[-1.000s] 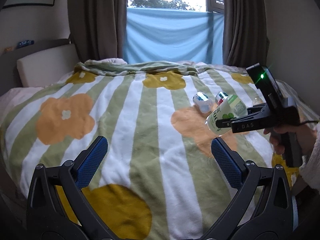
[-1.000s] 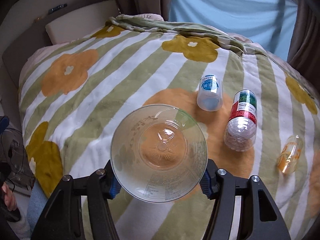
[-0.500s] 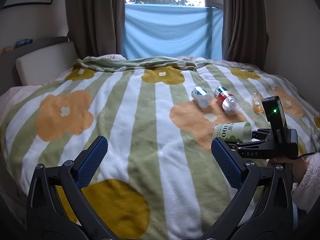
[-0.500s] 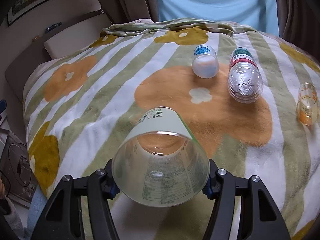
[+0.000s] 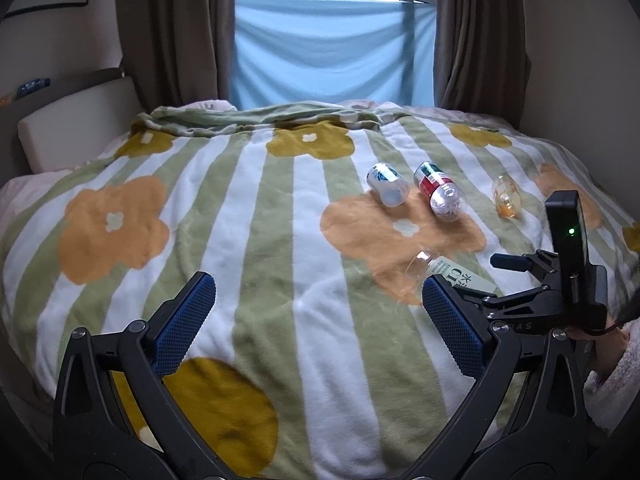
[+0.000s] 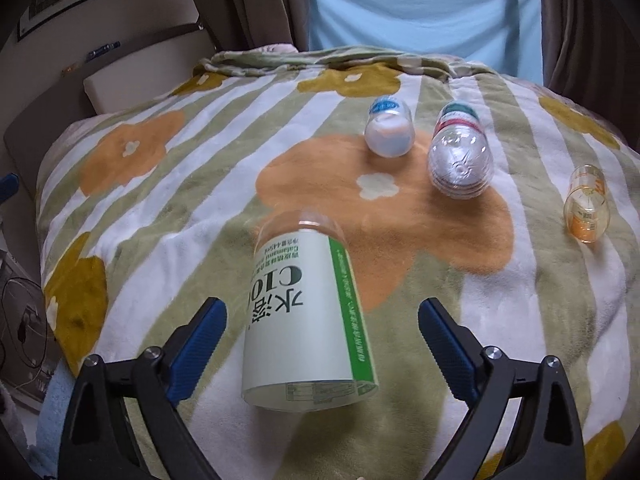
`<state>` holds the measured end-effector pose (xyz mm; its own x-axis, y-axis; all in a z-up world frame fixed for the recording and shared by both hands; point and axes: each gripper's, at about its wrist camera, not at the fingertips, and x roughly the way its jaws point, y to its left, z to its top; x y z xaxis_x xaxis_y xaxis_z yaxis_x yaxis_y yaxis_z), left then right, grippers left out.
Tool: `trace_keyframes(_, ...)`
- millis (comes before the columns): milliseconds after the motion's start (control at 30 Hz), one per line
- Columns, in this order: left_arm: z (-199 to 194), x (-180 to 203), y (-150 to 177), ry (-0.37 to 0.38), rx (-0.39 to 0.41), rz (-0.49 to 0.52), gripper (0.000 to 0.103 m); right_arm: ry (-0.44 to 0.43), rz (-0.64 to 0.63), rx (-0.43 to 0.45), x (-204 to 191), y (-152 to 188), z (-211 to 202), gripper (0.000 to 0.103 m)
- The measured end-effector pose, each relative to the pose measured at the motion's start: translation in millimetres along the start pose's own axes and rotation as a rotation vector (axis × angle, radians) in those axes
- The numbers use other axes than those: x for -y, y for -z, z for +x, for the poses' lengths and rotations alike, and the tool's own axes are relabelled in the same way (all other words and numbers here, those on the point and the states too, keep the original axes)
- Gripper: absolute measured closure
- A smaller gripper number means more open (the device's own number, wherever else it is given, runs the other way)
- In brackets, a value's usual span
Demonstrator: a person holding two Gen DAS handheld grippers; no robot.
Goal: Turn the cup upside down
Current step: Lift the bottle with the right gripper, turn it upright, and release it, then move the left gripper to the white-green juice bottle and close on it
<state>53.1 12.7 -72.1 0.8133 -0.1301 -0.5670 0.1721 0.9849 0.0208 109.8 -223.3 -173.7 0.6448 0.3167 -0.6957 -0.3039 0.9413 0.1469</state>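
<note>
The cup (image 6: 308, 320) is clear plastic with a pale green label. It rests on the blanket with its open end toward the camera and its closed base (image 6: 302, 226) pointing away, label text upside down. My right gripper (image 6: 322, 332) is open, its blue pads (image 6: 200, 336) apart on either side of the cup and not touching it. In the left wrist view the cup (image 5: 438, 270) is partly hidden behind my left gripper's right pad (image 5: 452, 328). My left gripper (image 5: 316, 320) is open and empty above the near part of the bed.
The bed carries a striped flower blanket (image 5: 240, 240). Three other containers lie on it beyond the cup: a blue-labelled one (image 6: 388, 128), a red-and-green-labelled bottle (image 6: 458, 152) and a small orange one (image 6: 586, 210). A headboard cushion (image 5: 76, 128) is at the left, curtains behind.
My right gripper turned the cup from mouth-forward to base-away, lowered it onto the blanket and opened, letting it go. My left gripper stayed open and hardly moved.
</note>
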Motion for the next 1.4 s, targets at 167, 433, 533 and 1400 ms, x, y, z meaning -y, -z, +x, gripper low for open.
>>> trace_keyframes(167,6.3,23.2,-44.8,0.036,-0.005,-0.011,0.000,0.024,-0.021,0.109,11.5,-16.3,-55.5,0.000)
trace_keyframes(433,59.1,72.0,-100.2,0.077,-0.210,-0.050,0.000,0.137,-0.020,0.350,24.3,-14.8,-127.7,0.000)
trace_keyframes(533,85.5,86.0,-97.5,0.101,-0.329,-0.094,0.000,0.122,-0.024,0.387,27.5,-11.6,-136.7,0.000)
trace_keyframes(1400,235.7,90.9,11.4,0.060,-0.925,-0.519,0.030,0.052,-0.031,0.391,50.8,9.8,-139.7,0.000)
